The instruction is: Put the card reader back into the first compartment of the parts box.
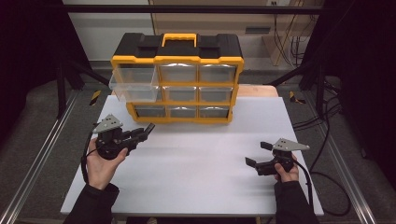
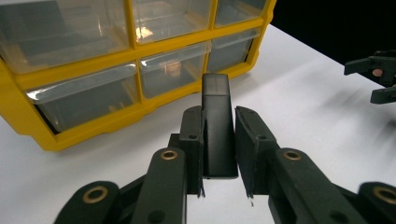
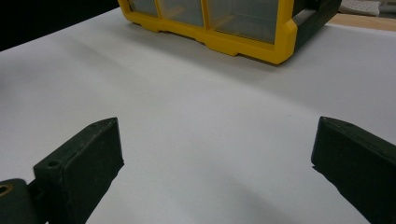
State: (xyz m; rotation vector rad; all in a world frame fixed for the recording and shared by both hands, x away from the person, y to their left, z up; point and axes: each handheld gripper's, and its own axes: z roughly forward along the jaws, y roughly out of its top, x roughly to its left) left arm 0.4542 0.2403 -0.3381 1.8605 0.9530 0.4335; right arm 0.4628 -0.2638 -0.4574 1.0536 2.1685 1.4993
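The left hand-held gripper (image 2: 219, 154) clamps a black block (image 2: 218, 126) — seemingly light, rigid, smooth, best pinched mid-length — while the right hand-held gripper (image 1: 261, 154) gapes over the desk (image 1: 201, 163).

the left gripper (image 1: 148, 128) sits in an upturned left hand (image 1: 103, 163), its jaws clamped on a black block (image 2: 218, 126) that sticks out past the tips. the right gripper (image 1: 258, 154) is gripped from behind by the right hand (image 1: 287, 171), its jaws spread wide apart. dark sleeves cover both forearms.
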